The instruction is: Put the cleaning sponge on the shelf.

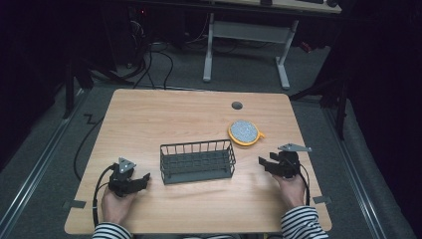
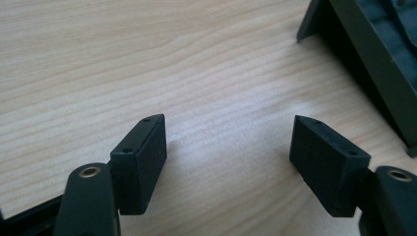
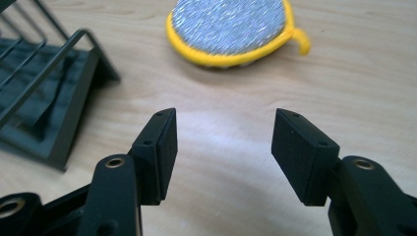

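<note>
Tabletop: light wood-grain rectangular table (image 1: 149, 119) with a round grey cable grommet (image 1: 237, 105) near the far edge. Floor around it is grey carpet; black cables trail at far left, and a white-legged desk frame (image 1: 246, 37) stands beyond. Room surroundings dark. No legible labels or writing.

Dark grey wire basket with rectangular base (image 1: 197, 161) sits mid-table. Round grey scouring pad with yellow rim and loop (image 1: 244, 132) lies just beyond its right end, apart from it.

Left gripper (image 2: 227, 147): jaws apart, nothing between, over bare wood left of the basket. Right gripper (image 3: 223, 142): jaws apart, nothing between, pointing towards the pad.
</note>
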